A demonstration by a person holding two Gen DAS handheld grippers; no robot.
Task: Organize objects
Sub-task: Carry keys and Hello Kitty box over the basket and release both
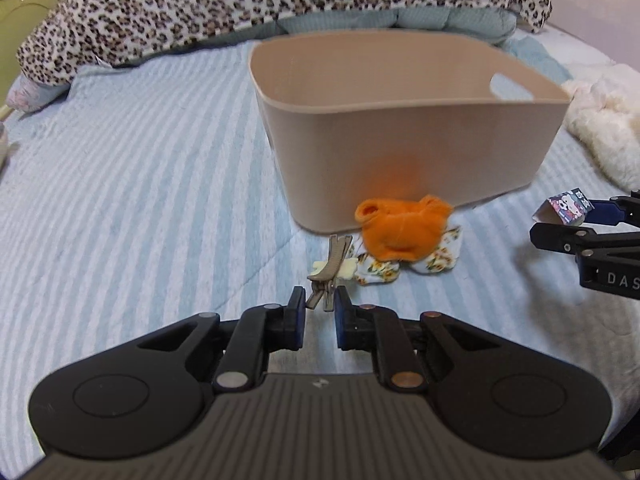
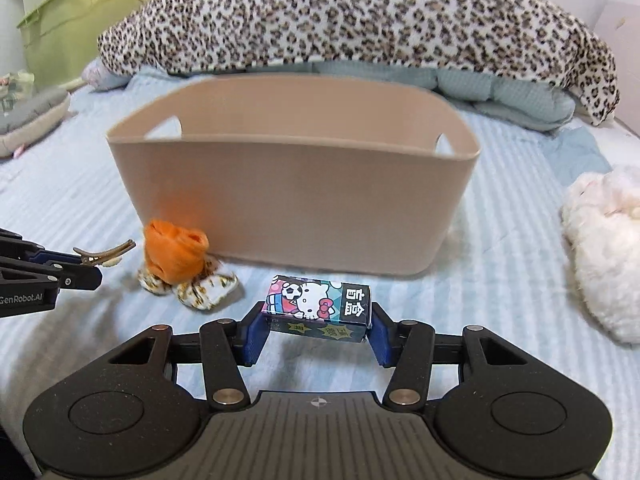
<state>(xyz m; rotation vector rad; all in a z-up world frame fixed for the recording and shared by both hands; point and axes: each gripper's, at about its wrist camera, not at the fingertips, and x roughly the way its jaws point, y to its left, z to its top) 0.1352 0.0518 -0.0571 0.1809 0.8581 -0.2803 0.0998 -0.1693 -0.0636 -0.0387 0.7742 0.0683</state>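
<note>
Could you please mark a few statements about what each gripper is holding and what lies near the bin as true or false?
1. The right gripper grips a small cartoon-printed box. True.
2. The left gripper is empty. False: its fingers are closed on a tan hair clip.
3. The orange fabric item lies inside the beige bin. False: it lies on the bed in front of the bin, atop a floral cloth.
4. A white fluffy item lies on the striped bedspread to the right of the bin. True.
</note>
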